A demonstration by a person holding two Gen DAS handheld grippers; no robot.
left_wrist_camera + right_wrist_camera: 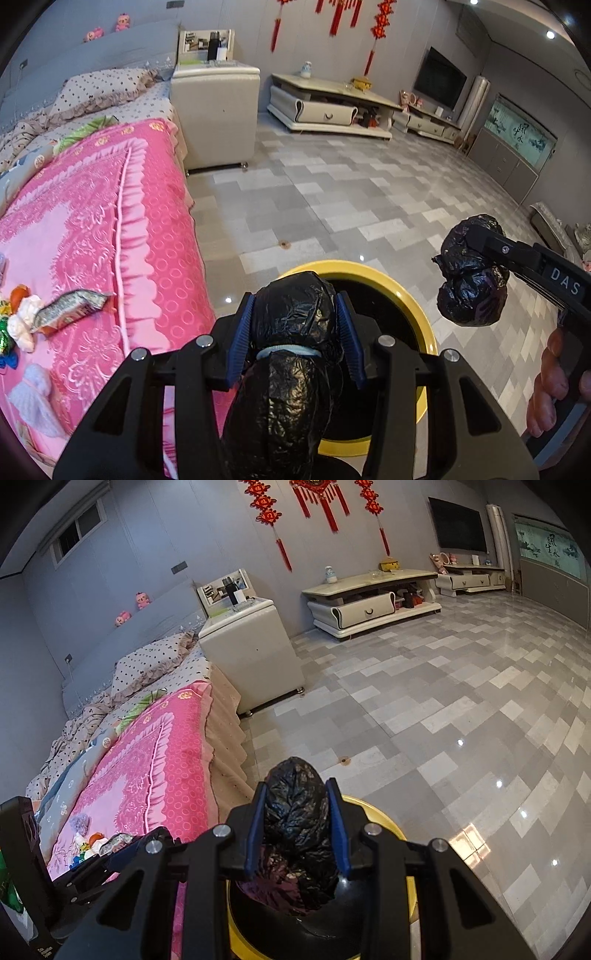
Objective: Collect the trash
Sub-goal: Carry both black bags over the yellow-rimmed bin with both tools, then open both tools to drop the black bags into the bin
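Two tongs, each pinching a black plastic bundle above a yellow bin.

The left tongs (297, 321) pinch between their blue pads a crumpled black plastic bag bundle tied with a pale band (291, 314), just over the round yellow-rimmed trash bin (413, 299) on the tiled floor. To their right, the right tongs (297, 823) pinch a second crumpled black plastic bundle (299, 812) over the same bin. Left of both tongs, on the pink patterned bed cover (110, 206), lie a silver snack wrapper (70, 304) and white crumpled tissues (24, 321).
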